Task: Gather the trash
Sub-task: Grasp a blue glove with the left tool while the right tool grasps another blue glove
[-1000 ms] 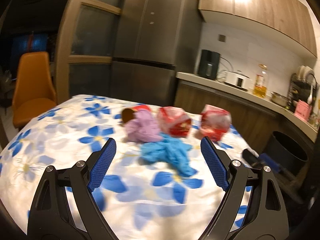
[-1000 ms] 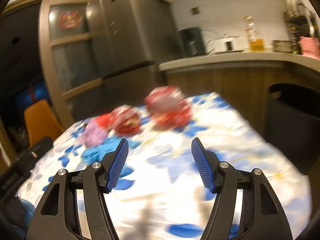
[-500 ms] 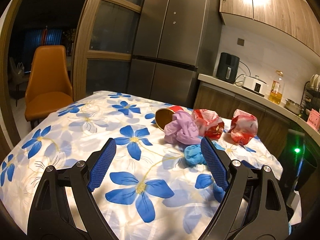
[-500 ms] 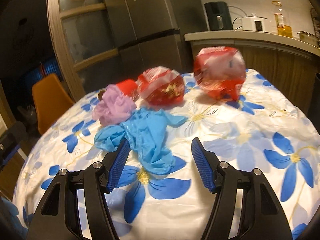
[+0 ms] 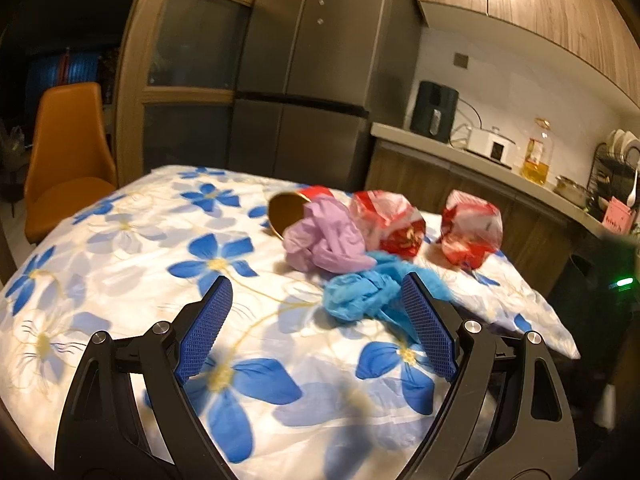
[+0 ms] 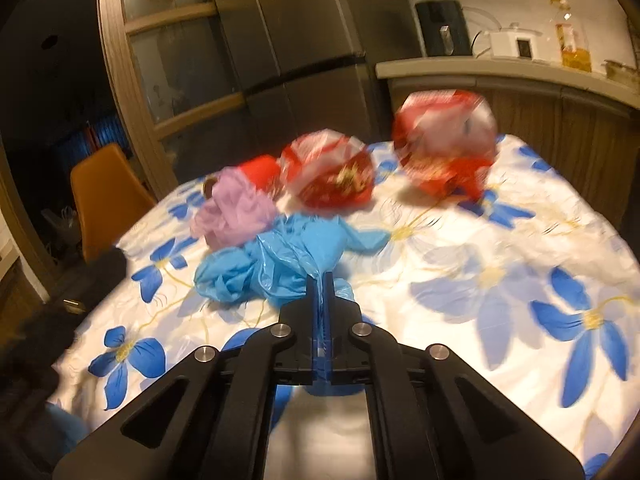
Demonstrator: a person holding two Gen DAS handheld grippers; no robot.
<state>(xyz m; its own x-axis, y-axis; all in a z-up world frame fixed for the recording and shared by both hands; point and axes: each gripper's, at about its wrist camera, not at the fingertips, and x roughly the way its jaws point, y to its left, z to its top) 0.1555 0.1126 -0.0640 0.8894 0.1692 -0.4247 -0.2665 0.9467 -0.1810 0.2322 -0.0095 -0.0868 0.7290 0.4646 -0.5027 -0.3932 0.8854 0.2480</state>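
A crumpled blue plastic bag lies on the flowered tablecloth. My right gripper is shut on its near edge. Behind it lie a crumpled purple bag, a tipped red cup and two red-and-white wrapped bundles. In the left wrist view my left gripper is open and empty above the cloth, with the blue bag just beyond its right finger, and the purple bag, cup and bundles farther back.
An orange chair stands left of the table. A fridge is behind it. A counter with appliances and an oil bottle runs along the right. A dark bin stands by the table's right edge.
My right gripper has moved forward and closed on the blue bag. My left gripper has moved closer to the trash pile and stays open.
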